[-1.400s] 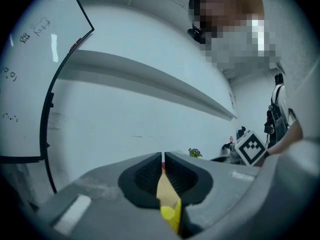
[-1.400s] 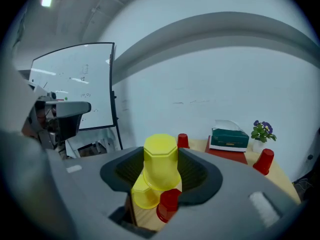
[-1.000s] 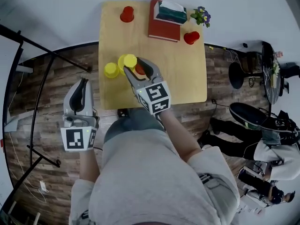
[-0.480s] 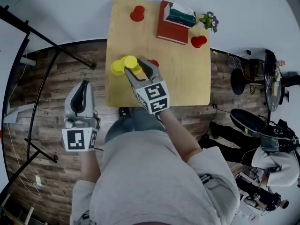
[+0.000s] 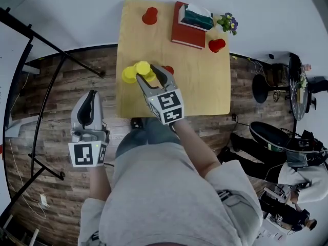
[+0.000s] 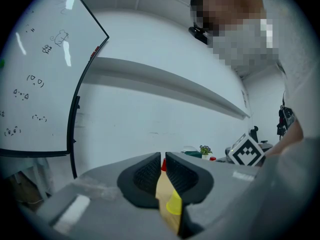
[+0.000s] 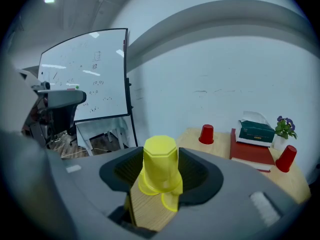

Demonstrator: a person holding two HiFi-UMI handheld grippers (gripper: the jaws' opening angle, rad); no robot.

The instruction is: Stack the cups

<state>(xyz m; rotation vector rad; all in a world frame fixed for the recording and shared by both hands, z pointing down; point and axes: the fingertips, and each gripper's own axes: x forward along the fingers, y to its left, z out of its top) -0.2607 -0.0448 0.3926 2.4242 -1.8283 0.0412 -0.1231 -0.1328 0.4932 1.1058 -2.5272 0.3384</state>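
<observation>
Head view: the right gripper point(image 5: 147, 74) reaches over the table point(image 5: 205, 91) with a yellow cup point(image 5: 142, 67) between its fingers. A 2nd yellow cup point(image 5: 129, 74) stands just to its left. The left gripper point(image 5: 90, 97) hangs over the floor, off the table.

Left gripper view: the fingers are pressed together, holding nothing.

Right gripper view: the fingers are opening, their pads touching the upside-down yellow cup point(image 7: 160, 159) on both sides.

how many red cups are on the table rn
3. A red cup at the far left of the table, another far right by the red book, a third partly hidden right of the yellow cups. More may be hidden.
</observation>
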